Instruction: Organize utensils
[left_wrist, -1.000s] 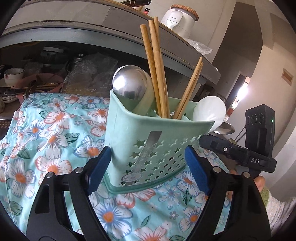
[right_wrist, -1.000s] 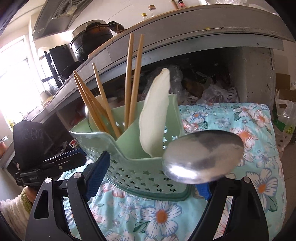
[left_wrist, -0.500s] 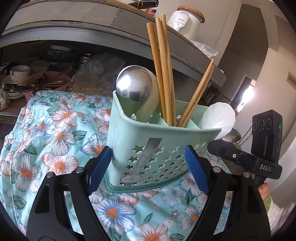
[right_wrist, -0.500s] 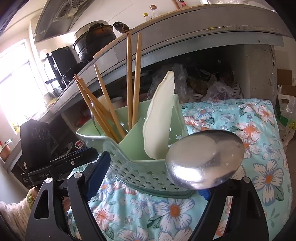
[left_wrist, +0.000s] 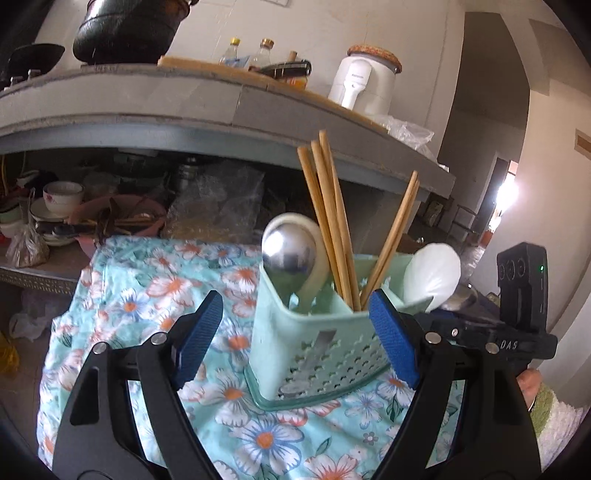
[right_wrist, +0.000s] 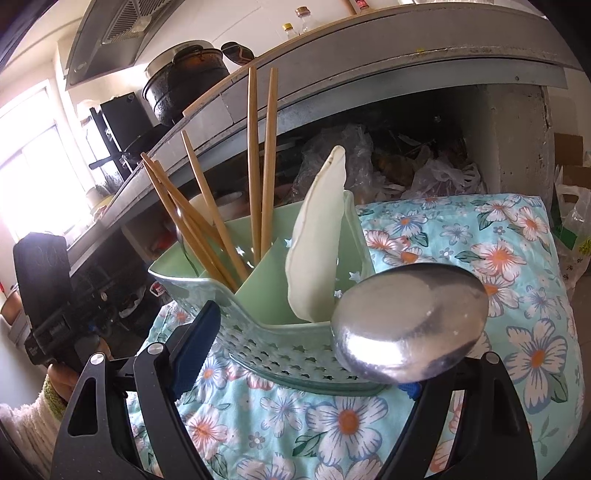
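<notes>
Jaws: left gripper (left_wrist: 295, 336) wide, empty. Right gripper (right_wrist: 306, 350) wide too — steel ladle (right_wrist: 410, 325) by its right pad; grip unclear. Green utensil caddy (left_wrist: 314, 339) on floral cloth (left_wrist: 147, 295) holds chopsticks (left_wrist: 328, 218), white spoon (left_wrist: 432, 273). Advice — lower the ladle upright into a free compartment.

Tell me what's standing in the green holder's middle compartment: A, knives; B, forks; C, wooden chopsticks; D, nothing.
C: in the left wrist view, wooden chopsticks rise from the middle section of the green holder, between a metal spoon and a white spoon.
</notes>
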